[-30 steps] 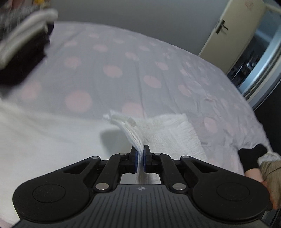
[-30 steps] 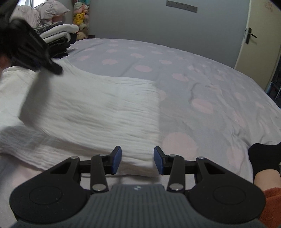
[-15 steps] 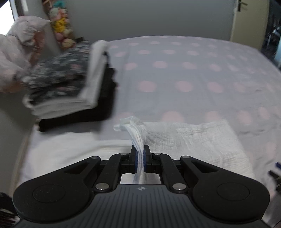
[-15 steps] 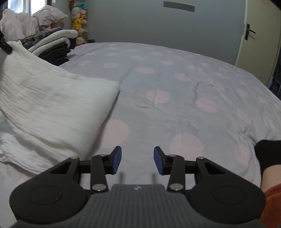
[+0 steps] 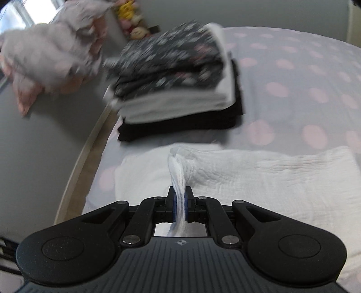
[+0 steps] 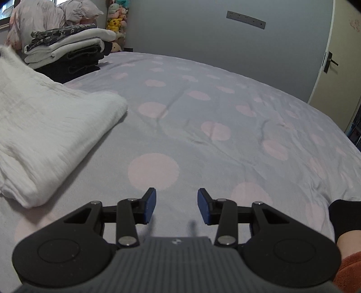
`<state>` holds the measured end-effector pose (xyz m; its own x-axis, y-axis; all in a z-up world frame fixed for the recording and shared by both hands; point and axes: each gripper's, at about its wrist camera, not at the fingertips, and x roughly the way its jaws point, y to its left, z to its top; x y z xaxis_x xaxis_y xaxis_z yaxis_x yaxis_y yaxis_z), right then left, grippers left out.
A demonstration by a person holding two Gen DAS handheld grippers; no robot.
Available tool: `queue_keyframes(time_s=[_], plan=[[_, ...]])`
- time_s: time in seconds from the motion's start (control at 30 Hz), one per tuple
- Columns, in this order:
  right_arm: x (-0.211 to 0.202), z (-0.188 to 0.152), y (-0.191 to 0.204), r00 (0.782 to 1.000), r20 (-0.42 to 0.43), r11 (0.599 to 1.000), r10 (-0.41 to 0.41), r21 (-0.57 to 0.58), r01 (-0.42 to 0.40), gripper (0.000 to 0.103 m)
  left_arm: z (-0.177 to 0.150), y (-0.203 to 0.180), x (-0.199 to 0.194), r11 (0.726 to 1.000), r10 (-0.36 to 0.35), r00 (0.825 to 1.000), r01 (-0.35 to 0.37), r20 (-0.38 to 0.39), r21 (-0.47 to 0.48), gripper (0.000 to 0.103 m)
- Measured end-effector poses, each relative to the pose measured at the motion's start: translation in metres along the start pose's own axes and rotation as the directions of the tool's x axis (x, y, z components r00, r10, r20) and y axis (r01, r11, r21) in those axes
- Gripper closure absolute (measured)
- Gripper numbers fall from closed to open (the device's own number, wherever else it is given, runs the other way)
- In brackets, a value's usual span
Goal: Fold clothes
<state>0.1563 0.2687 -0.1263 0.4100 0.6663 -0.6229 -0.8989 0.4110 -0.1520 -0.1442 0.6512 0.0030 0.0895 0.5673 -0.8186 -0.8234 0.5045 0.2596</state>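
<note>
Close in, left gripper [image 5: 179, 204]: blue pads pinched tight on a bunched edge of the white crinkle-textured garment [image 5: 259, 178], which rises in a ridge from the jaws. Rest of that garment lies folded flat on the bed, just short of a stack of folded clothes [image 5: 178, 85]: dark floral piece on top, white layers under it, black at the bottom. Right gripper [image 6: 176, 205]: jaws spread wide, nothing between them, hovering low over bare bedspread [image 6: 203, 126], the garment's folded corner off to its left. Bedspread is grey-lilac with pale pink dots, lightly creased. Beyond: rumpled dotted bedding [image 6: 45, 15] piled near a window, plush toys [image 6: 115, 22] in the corner, grey wall, cream door [image 6: 338, 67] at right.
</note>
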Motion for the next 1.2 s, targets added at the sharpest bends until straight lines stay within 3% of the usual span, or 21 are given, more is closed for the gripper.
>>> queue_keyframes(time_s=[0.1,0.2,0.3,0.33,0.4,0.53,0.67,0.77,0.83,0.9,1.03,1.2], plan=[[0.007,0.0,0.004,1.0,-0.011,1.0,0.018,0.003,-0.018,0.059,-0.011,0.002,0.023,1.0,-0.02,1.0,0.02,0.022,-0.007,0.093],[0.01,-0.001,0.008,0.999,-0.007,0.999,0.039,0.003,-0.039,0.059,-0.019,0.005,0.041,0.999,0.007,1.0,-0.007,0.003,-0.052,0.086],[0.011,0.002,0.008,0.997,-0.015,0.995,0.081,0.058,-0.08,0.059,-0.03,0.008,0.035,0.992,0.083,0.995,-0.076,0.064,-0.097,0.074],[0.012,0.004,0.008,0.995,-0.019,0.992,0.097,0.083,-0.095,0.059,-0.036,0.009,0.028,0.989,0.094,0.99,-0.081,0.101,-0.125,0.065],[0.013,0.009,0.008,0.991,-0.016,0.981,0.131,0.144,-0.127,0.059,-0.048,0.01,0.012,0.983,0.076,0.984,-0.047,0.163,-0.175,0.052],[0.016,0.021,0.011,0.977,-0.026,0.942,0.21,0.273,-0.195,0.059,-0.075,-0.002,-0.018,0.975,0.036,0.972,0.017,0.233,-0.222,0.051],[0.014,0.032,0.024,0.942,-0.011,0.872,0.335,0.381,-0.306,0.059,-0.108,-0.015,-0.033,0.951,-0.047,0.968,0.118,0.247,-0.285,0.048],[0.018,0.035,0.039,0.923,-0.029,0.839,0.383,0.431,-0.334,0.058,-0.14,-0.022,-0.033,0.9,-0.125,0.969,0.201,0.215,-0.386,0.046],[0.024,0.035,0.045,0.91,-0.064,0.808,0.41,0.488,-0.33,0.058,-0.16,-0.024,-0.027,0.845,-0.181,0.962,0.258,0.203,-0.469,0.045],[0.029,0.034,0.047,0.898,-0.08,0.772,0.434,0.547,-0.324,0.058,-0.179,-0.022,-0.016,0.771,-0.229,0.955,0.297,0.19,-0.563,0.045],[0.032,0.036,0.046,0.896,-0.087,0.74,0.434,0.602,-0.3,0.058,-0.197,-0.017,0.007,0.664,-0.264,0.947,0.318,0.186,-0.677,0.045],[0.045,0.037,0.046,0.889,-0.093,0.693,0.448,0.665,-0.279,0.058,-0.195,-0.022,0.035,0.64,-0.233,0.959,0.275,0.159,-0.718,0.045]])
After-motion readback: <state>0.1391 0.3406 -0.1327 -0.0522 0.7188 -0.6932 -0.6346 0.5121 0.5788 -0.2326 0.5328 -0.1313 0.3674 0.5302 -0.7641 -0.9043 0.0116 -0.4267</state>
